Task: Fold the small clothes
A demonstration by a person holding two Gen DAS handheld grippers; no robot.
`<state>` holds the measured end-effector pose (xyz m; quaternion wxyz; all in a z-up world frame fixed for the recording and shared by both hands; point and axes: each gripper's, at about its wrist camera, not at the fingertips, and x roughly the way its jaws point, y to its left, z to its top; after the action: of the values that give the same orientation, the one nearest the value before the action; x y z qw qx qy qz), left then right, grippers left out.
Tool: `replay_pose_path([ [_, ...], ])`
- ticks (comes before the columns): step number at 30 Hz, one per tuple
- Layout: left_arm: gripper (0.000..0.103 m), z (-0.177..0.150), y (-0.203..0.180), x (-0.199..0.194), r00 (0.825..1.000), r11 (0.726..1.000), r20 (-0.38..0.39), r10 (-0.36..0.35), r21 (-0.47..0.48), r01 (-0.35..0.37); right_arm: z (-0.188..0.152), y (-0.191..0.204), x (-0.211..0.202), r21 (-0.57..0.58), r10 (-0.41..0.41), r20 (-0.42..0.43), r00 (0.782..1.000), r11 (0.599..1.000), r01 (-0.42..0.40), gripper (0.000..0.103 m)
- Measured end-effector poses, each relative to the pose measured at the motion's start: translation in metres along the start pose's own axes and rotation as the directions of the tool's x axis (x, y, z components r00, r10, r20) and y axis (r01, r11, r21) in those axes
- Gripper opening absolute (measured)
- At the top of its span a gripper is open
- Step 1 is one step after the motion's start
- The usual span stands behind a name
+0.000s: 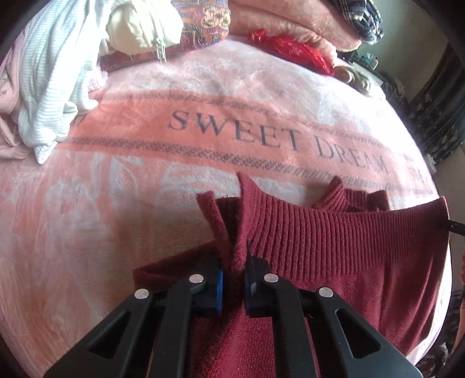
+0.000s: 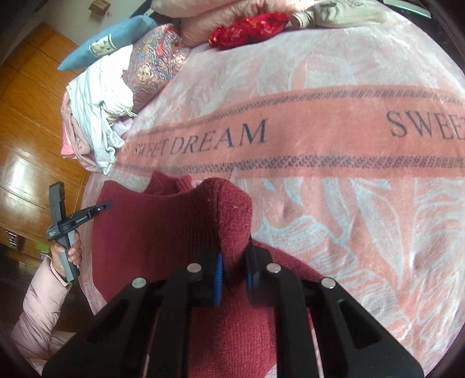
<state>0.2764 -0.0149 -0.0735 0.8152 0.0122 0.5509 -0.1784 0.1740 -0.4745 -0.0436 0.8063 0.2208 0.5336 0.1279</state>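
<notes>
A dark red knit sweater (image 1: 334,241) lies on the pink "SWEET DREAM" blanket (image 1: 145,122), its ribbed hem stretched between the two grippers. My left gripper (image 1: 234,279) is shut on a bunched corner of the sweater's left edge. In the right wrist view my right gripper (image 2: 234,276) is shut on the sweater's (image 2: 162,226) right corner, which stands up in a fold between the fingers. The left gripper (image 2: 101,207) also shows there at the left, held by a hand in a pink sleeve.
A pile of white and pink clothes (image 1: 49,87) lies at the blanket's left side and shows in the right wrist view (image 2: 93,116). Patterned pillows (image 2: 157,64), a red bundle (image 2: 247,29) and pink bedding (image 1: 290,20) lie at the bed's head. A wooden floor (image 2: 26,116) is beside the bed.
</notes>
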Motion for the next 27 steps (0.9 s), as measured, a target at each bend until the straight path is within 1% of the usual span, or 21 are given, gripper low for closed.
replay_pose_path([
  [1, 0.01, 0.002, 0.003, -0.003, 1.0, 1.0, 0.012, 0.008, -0.009, -0.007, 0.001, -0.003, 0.002, 0.017, -0.008, 0.003, 1.0, 1.0, 0.008, 0.011],
  [2, 0.01, 0.003, 0.005, -0.001, 1.0, 1.0, 0.004, 0.023, -0.012, -0.023, 0.001, -0.009, 0.008, 0.041, -0.017, -0.01, 1.0, 0.999, 0.017, 0.011],
  [4, 0.01, 0.001, 0.009, 0.012, 0.998, 0.999, -0.037, 0.047, -0.019, -0.048, -0.003, -0.021, 0.029, 0.077, -0.072, -0.068, 0.995, 0.994, 0.077, 0.011],
  [6, 0.011, -0.006, 0.011, 0.031, 0.993, 0.997, -0.086, 0.079, -0.015, -0.08, -0.01, -0.03, 0.051, 0.09, -0.126, -0.12, 0.985, 0.986, 0.137, 0.012],
  [7, 0.014, -0.008, 0.011, 0.037, 0.991, 0.995, -0.092, 0.096, -0.005, -0.097, -0.015, -0.036, 0.057, 0.104, -0.128, -0.129, 0.983, 0.984, 0.141, 0.013],
  [10, 0.015, -0.008, 0.007, 0.039, 0.989, 0.993, -0.09, 0.117, 0.02, -0.116, -0.017, -0.041, 0.06, 0.134, -0.125, -0.131, 0.983, 0.981, 0.143, 0.016],
  [11, 0.015, -0.007, 0.007, 0.038, 0.989, 0.993, -0.091, 0.118, 0.021, -0.116, -0.017, -0.04, 0.059, 0.135, -0.128, -0.13, 0.983, 0.98, 0.145, 0.019],
  [12, 0.019, -0.007, 0.008, 0.038, 0.988, 0.993, -0.091, 0.121, 0.018, -0.12, -0.017, -0.039, 0.057, 0.131, -0.137, -0.128, 0.982, 0.979, 0.153, 0.021],
  [13, 0.023, -0.006, 0.009, 0.037, 0.988, 0.992, -0.089, 0.125, 0.014, -0.124, -0.018, -0.038, 0.056, 0.129, -0.149, -0.125, 0.981, 0.978, 0.165, 0.025],
  [14, 0.024, -0.007, 0.01, 0.036, 0.988, 0.992, -0.085, 0.128, 0.012, -0.127, -0.019, -0.037, 0.054, 0.136, -0.156, -0.125, 0.98, 0.976, 0.172, 0.031],
  [15, 0.031, -0.007, 0.009, 0.034, 0.987, 0.991, -0.084, 0.136, 0.014, -0.135, -0.019, -0.037, 0.049, 0.147, -0.157, -0.125, 0.98, 0.974, 0.175, 0.033],
  [16, 0.041, -0.006, 0.009, 0.031, 0.984, 0.988, -0.086, 0.157, 0.022, -0.155, -0.02, -0.036, 0.043, 0.158, -0.158, -0.122, 0.98, 0.972, 0.176, 0.04],
  [17, 0.046, -0.006, 0.009, 0.026, 0.98, 0.984, -0.089, 0.177, 0.026, -0.176, -0.019, -0.034, 0.034, 0.163, -0.163, -0.113, 0.98, 0.97, 0.181, 0.044],
  [18, 0.049, -0.005, 0.01, 0.02, 0.978, 0.983, -0.09, 0.185, 0.023, -0.184, -0.019, -0.03, 0.022, 0.161, -0.171, -0.103, 0.98, 0.969, 0.186, 0.046],
  [20, 0.052, -0.007, 0.012, 0.001, 0.98, 0.984, -0.096, 0.176, 0.003, -0.176, -0.022, -0.022, 0.0, 0.157, -0.164, -0.093, 0.982, 0.972, 0.177, 0.076],
  [21, 0.06, -0.011, 0.015, -0.011, 0.98, 0.985, -0.106, 0.169, -0.014, -0.171, -0.027, -0.017, -0.011, 0.149, -0.149, -0.088, 0.985, 0.976, 0.161, 0.077],
  [22, 0.063, -0.016, 0.017, -0.021, 0.983, 0.988, -0.105, 0.149, -0.03, -0.153, -0.034, -0.014, -0.02, 0.149, -0.143, -0.093, 0.985, 0.977, 0.156, 0.076],
  [24, 0.064, -0.03, 0.02, -0.041, 0.987, 0.992, -0.105, 0.118, -0.042, -0.123, -0.054, -0.012, -0.029, 0.167, -0.142, -0.132, 0.981, 0.972, 0.163, 0.076],
  [26, 0.064, -0.048, 0.021, -0.056, 0.99, 0.994, -0.102, 0.101, -0.023, -0.103, -0.08, -0.014, -0.032, 0.183, -0.102, -0.164, 0.981, 0.974, 0.132, 0.076],
  [27, 0.064, -0.057, 0.022, -0.061, 0.99, 0.995, -0.106, 0.096, -0.016, -0.098, -0.091, -0.015, -0.031, 0.191, -0.096, -0.185, 0.978, 0.973, 0.132, 0.076],
])
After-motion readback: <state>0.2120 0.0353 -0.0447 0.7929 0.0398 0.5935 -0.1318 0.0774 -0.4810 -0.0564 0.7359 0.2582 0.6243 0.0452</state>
